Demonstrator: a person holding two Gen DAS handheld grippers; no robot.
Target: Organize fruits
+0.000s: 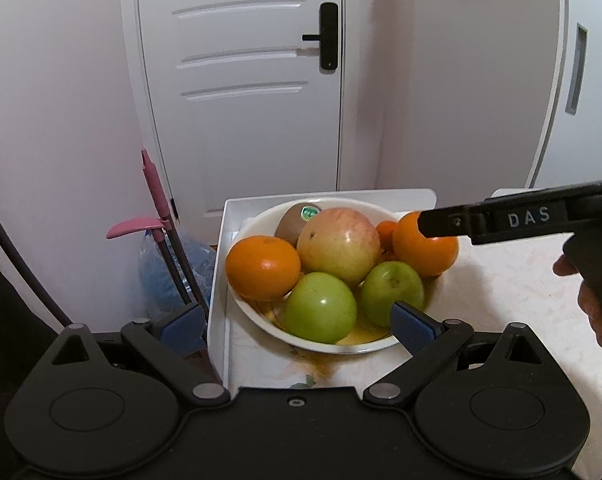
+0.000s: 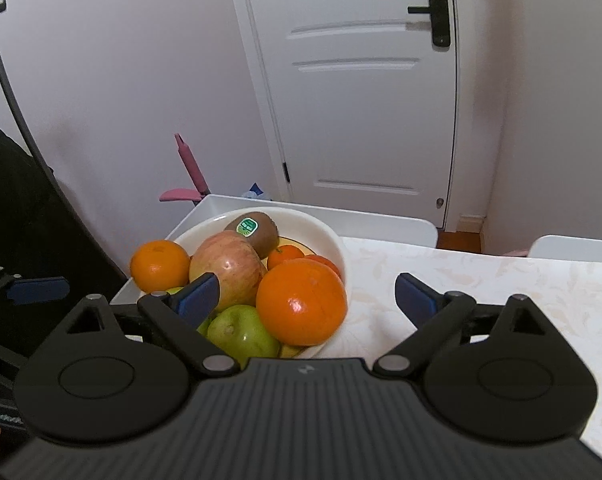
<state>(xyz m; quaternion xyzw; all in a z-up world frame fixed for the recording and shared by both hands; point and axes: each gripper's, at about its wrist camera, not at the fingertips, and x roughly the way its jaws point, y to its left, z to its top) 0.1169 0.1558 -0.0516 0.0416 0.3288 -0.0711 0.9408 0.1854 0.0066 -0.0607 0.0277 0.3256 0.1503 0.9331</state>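
Observation:
A white bowl (image 1: 341, 347) (image 2: 338, 242) holds a red-yellow apple (image 1: 339, 244) (image 2: 229, 268), a stickered kiwi (image 1: 291, 220) (image 2: 257, 228), two green apples (image 1: 321, 306) (image 1: 393, 292), a small tangerine (image 1: 387, 232) and two oranges (image 1: 263, 266) (image 1: 425, 252). My left gripper (image 1: 297, 322) is open just before the bowl's near rim, its pads wide of the green apples. My right gripper (image 2: 307, 292) is open around the big orange (image 2: 301, 300) at the bowl's right edge, with a gap on each side. In the left wrist view one of its fingers (image 1: 441, 224) crosses that orange.
The bowl stands on a pale patterned table (image 1: 501, 300) (image 2: 501, 300), close to a white raised edge (image 1: 221, 280) at its left. A hand (image 1: 597, 304) holds the right gripper. Beyond the table are a white door (image 1: 241, 80), a pink-handled tool (image 1: 153, 184) and a plastic bag (image 1: 161, 276).

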